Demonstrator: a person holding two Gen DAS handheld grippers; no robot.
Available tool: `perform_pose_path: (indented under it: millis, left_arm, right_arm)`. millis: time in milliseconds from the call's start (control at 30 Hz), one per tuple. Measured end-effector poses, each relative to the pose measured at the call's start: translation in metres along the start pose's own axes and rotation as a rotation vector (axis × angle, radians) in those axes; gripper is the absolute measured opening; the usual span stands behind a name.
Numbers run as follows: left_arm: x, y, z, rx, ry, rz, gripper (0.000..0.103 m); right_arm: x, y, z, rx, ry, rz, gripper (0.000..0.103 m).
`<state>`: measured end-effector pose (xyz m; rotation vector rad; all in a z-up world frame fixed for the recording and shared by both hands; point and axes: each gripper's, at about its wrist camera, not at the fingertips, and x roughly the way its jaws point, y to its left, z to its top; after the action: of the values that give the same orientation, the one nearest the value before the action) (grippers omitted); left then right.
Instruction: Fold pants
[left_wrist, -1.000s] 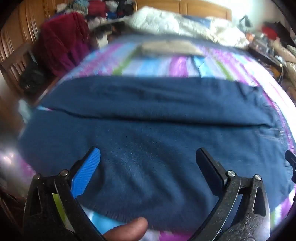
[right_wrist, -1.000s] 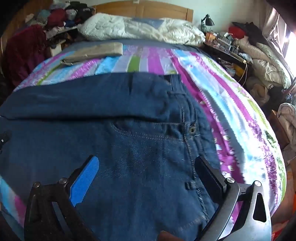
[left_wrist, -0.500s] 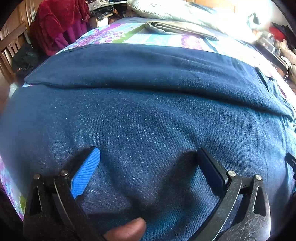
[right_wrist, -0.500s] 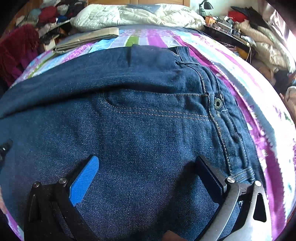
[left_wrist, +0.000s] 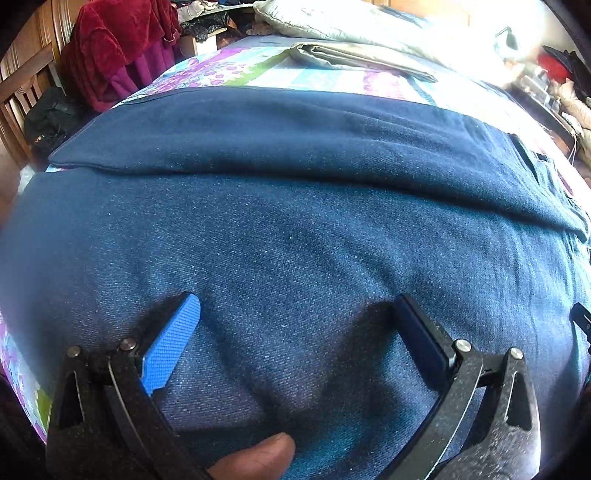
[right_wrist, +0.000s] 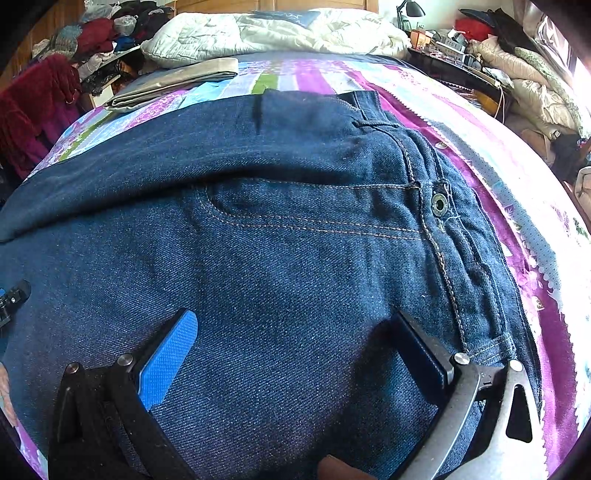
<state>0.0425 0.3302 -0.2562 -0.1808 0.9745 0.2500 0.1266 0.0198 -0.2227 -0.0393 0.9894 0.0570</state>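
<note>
Pants (left_wrist: 295, 229) under both spread claws

The jeans (right_wrist: 295, 258) are dark blue denim, matt, with a fine twill grain, tan stitching and a dull metal button (right_wrist: 439, 204). The bedsheet (right_wrist: 480, 155) is thin printed cloth in purple, blue and green stripes. The quilt (right_wrist: 277, 33) at the far end is puffy, stitched cream cloth. On the left gripper (left_wrist: 295, 325) the frame is matt black plastic, with a ribbed blue pad (left_wrist: 170, 347) and shiny metal pins. The red blanket (left_wrist: 110, 48) far left looks plush, like velvet.
</note>
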Motion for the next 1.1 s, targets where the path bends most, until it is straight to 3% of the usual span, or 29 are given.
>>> perform_pose_path:
  millis: [1100]
  left_arm:
    - [0.011,-0.005,-0.006,-0.006,-0.011,0.009,0.103]
  right_arm:
    - [0.007,0.002,0.002,-0.003,0.000,0.007,0.103]
